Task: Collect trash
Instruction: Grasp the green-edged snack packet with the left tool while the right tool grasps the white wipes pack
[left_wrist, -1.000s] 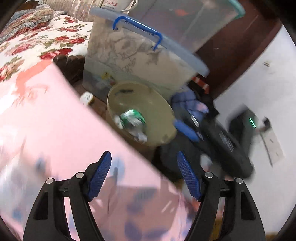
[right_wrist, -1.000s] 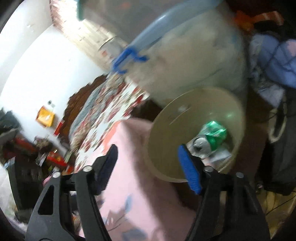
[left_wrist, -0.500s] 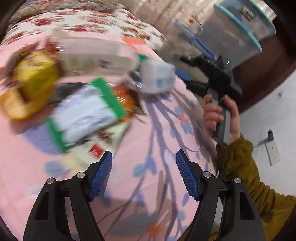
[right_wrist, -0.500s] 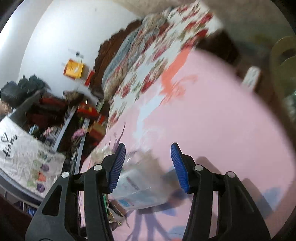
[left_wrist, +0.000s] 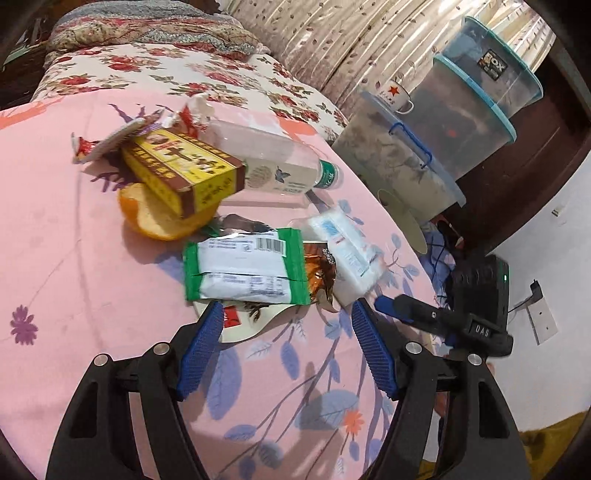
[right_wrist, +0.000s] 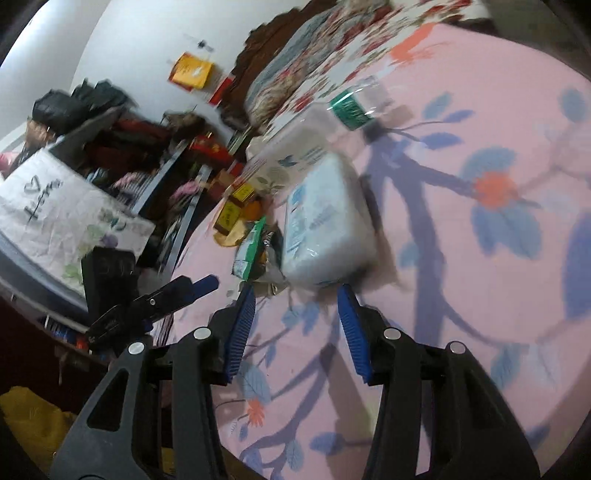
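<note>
the left gripper (left_wrist: 286, 343) hovers with jaws released just near of the green-edged wrapper (left_wrist: 245, 271), gripping nothing. the right gripper (right_wrist: 295, 321) also has its jaws spread, bare, just near of the white tissue pack (right_wrist: 325, 229), though blur softens that view. the trash lies clustered on the pink flowered table (left_wrist: 74, 258): a plastic bottle (left_wrist: 273, 162), yellow box (left_wrist: 181, 170) and orange peel (left_wrist: 155, 218) farther off.

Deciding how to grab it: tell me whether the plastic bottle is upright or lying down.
Lying down: the plastic bottle rests on its side on the pink sheet, green cap pointing sideways.
</note>
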